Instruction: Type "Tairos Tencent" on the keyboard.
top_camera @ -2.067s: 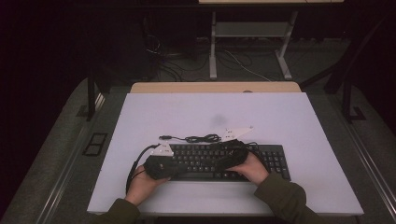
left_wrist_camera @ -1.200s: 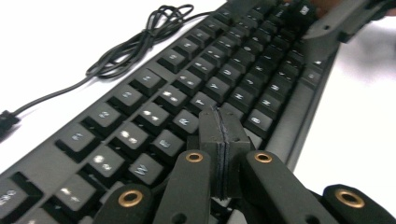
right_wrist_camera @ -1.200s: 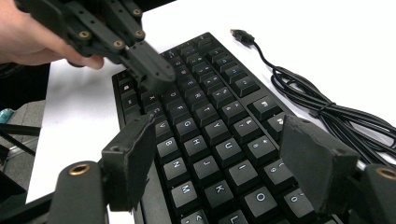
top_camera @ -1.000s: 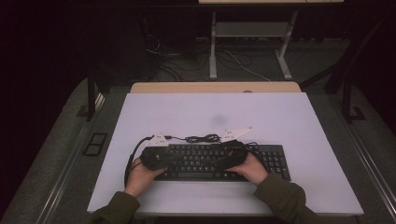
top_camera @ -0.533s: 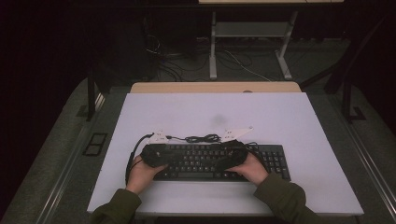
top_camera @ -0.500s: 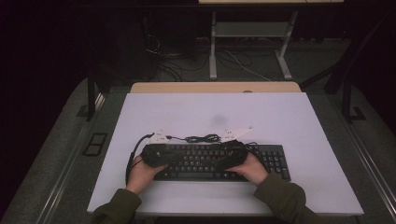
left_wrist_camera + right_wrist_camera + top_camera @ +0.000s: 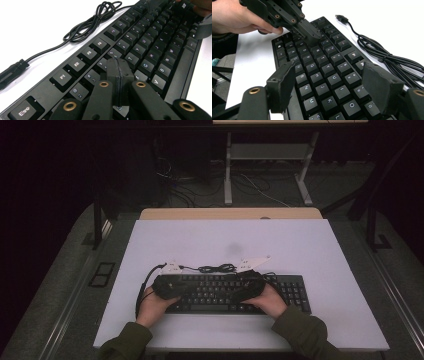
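a black keyboard (image 7: 235, 292) lies flat on the white worktop (image 7: 300, 250), close to the person's edge and a little right of the middle. its black cable (image 7: 85, 26) is bunched in loose loops on the worktop just behind the back row of keys, with the plug (image 7: 341, 18) lying free at the end.

both tools are down over the keys. the left tool (image 7: 119, 75) has its two black jaws pressed flat together with nothing between them, and its closed tip sits on the upper letter rows, about where the number row meets the r and t keys. the left hand (image 7: 234, 17) grips its body from the keyboard's left end.

the right tool (image 7: 329, 85) hangs over the middle letters with its jaws standing wide apart, empty, the pads (image 7: 283, 82) clear of the keys.
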`<state>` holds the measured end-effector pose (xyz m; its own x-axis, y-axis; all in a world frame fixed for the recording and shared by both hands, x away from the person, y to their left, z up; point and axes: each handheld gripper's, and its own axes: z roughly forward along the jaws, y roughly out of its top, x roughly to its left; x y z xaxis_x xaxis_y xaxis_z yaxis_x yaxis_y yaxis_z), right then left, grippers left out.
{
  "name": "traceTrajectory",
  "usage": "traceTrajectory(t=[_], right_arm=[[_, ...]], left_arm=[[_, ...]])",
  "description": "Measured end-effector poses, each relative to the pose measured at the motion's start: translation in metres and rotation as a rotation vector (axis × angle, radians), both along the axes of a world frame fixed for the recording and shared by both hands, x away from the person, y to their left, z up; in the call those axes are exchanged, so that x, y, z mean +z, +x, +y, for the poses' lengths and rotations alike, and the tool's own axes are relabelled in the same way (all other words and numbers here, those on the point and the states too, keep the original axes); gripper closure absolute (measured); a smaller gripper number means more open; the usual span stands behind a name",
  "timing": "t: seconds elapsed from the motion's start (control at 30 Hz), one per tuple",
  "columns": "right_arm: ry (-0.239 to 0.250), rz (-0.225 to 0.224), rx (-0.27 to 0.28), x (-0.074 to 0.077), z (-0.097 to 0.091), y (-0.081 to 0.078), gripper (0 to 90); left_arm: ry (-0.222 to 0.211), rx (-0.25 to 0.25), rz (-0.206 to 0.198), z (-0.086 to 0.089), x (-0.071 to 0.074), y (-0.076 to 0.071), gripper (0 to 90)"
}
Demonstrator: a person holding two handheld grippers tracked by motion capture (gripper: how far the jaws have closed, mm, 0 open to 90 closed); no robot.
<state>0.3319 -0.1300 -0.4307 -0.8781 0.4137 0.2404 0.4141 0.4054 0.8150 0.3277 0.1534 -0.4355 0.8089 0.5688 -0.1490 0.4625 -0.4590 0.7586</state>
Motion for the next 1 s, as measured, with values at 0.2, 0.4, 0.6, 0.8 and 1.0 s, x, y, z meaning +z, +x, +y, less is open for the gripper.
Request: traceTrajectory(t=[0.2,0.4,0.6,0.8,1.0], right_arm=[[0.001,0.004,-0.002,-0.0002,0.0002,-0.0002,26.9],[0.002,0.002,-0.003,-0.0003,0.0000,-0.0002,26.9],[0.008,-0.001,-0.006,0.0012,-0.0012,0.0005,26.9],[0.012,-0.005,-0.002,0.0021,-0.0015,-0.0001,26.8],[0.029,0.004,-0.006,0.0035,-0.0028,0.0005,26.6]], left_arm=[[0.018,-0.003,0.000,-0.0005,-0.0018,0.0003,89.2],[0.012,-0.002,0.002,-0.0002,-0.0018,-0.0001,89.2],[-0.007,-0.003,0.001,0.0010,0.0020,-0.0010,89.2],[-0.018,0.001,0.002,0.0022,0.0036,-0.0021,88.2],[-0.031,0.009,-0.006,0.0024,0.0074,-0.0060,77.0]])
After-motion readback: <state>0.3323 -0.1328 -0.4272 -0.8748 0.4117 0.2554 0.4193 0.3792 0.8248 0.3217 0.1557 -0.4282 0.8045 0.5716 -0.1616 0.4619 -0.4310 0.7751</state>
